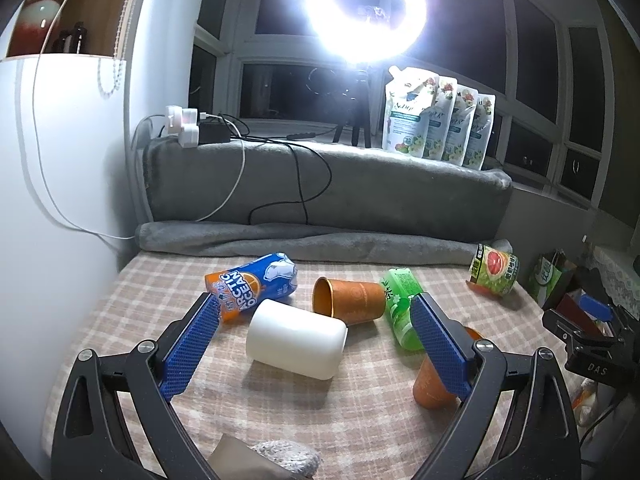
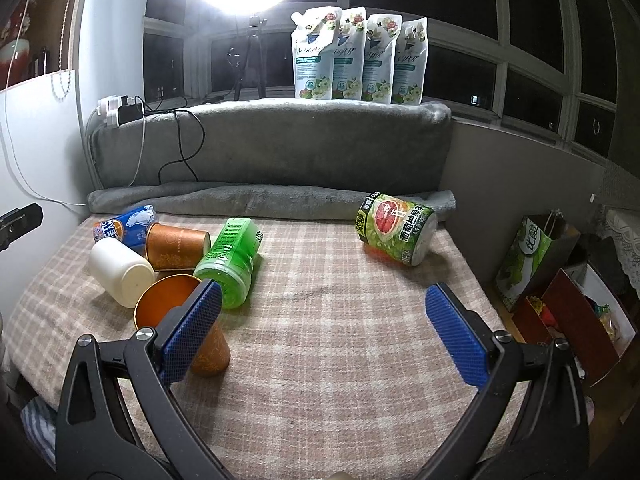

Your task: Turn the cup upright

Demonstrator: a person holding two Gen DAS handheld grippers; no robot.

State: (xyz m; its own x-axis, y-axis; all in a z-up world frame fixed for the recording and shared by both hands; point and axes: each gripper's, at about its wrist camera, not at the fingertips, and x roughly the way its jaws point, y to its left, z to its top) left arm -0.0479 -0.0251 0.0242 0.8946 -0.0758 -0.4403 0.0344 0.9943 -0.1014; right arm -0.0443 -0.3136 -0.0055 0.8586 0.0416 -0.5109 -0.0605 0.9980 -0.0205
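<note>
Two grippers you hold gape wide over the checked blanket (image 2: pixel 340 320), gripping nothing. Your left gripper (image 1: pixel 316 316) frames a white cup (image 1: pixel 296 338) lying on its side. An orange cup (image 1: pixel 346 296) lies sideways behind it; another orange cup (image 2: pixel 180 320) stands beside your right gripper (image 2: pixel 324 300).

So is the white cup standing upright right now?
No, the white cup lies on its side on the checked cloth, between the open left tool's fingers.
</note>
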